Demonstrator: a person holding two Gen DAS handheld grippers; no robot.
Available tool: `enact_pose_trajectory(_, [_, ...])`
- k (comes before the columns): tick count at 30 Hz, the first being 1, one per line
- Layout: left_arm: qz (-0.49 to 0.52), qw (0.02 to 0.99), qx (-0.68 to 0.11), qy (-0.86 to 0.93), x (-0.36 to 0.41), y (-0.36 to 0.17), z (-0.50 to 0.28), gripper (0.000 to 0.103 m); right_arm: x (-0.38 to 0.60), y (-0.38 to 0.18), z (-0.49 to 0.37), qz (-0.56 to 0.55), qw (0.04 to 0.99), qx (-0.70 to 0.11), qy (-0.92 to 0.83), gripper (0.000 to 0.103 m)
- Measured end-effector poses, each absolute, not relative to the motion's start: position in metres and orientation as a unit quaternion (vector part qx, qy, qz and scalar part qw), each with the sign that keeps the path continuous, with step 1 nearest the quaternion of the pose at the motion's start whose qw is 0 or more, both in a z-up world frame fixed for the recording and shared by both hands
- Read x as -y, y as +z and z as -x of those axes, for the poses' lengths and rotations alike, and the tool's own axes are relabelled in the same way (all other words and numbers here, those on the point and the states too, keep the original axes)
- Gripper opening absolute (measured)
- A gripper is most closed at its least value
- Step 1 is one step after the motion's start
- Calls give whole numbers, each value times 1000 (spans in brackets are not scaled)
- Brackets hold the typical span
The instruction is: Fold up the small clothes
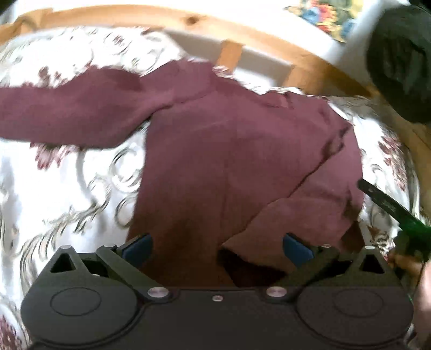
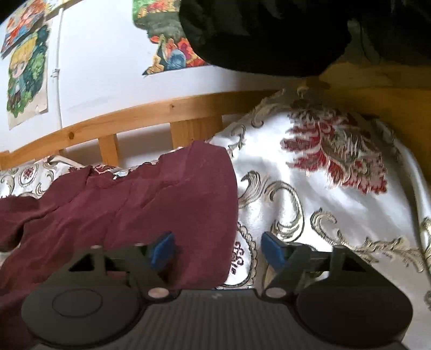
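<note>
I see maroon long-sleeved cloth top (image 1: 229,150) flat on floral white bedspread (image 1: 67,188); L gripper (image 1: 216,249) spread over hem, R gripper (image 2: 216,249) spread at its edge.

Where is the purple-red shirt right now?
The maroon shirt lies spread on the flowery bedspread, near the wooden bed rail, in front of the open left tool.

The maroon top's (image 1: 215,150) left sleeve runs off frame, its near hem hidden under the left gripper (image 1: 216,249), bedspread (image 1: 67,183) pattern blurred.
</note>
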State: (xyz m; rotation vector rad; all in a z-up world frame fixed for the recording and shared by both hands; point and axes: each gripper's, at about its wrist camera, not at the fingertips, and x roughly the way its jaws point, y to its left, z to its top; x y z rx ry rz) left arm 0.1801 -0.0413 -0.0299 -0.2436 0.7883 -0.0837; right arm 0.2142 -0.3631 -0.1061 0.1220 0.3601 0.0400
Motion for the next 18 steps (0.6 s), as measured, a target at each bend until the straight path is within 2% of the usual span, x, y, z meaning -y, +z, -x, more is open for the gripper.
enact_pose_trajectory(2, [96, 914, -392, -36, 51, -33, -184, 102, 369, -111, -221, -84, 976, -198, 25, 65])
enact_pose_trajectory(3, [88, 912, -400, -28, 53, -35, -187, 102, 374, -115, -225, -100, 972, -209, 30, 55])
enact_pose_trajectory(4, [84, 910, -406, -21, 55, -39, -188, 102, 378, -117, -228, -116, 968, -218, 34, 35])
enact_pose_trajectory(6, [88, 905, -416, -7, 53, -43, -191, 102, 385, -119, -232, -138, 963, -229, 37, 14])
enact_pose_trajectory(7, [92, 902, -422, -2, 48, -47, -193, 102, 388, -120, -233, -147, 962, -229, 38, 9])
enact_pose_trajectory(12, [96, 883, -459, 4, 42, -60, -196, 101, 391, -108, -226, -128, 971, -204, 9, 7])
enact_pose_trajectory(18, [63, 883, -466, -5, 51, -65, -194, 101, 390, -118, -233, -121, 965, -233, -2, 9])
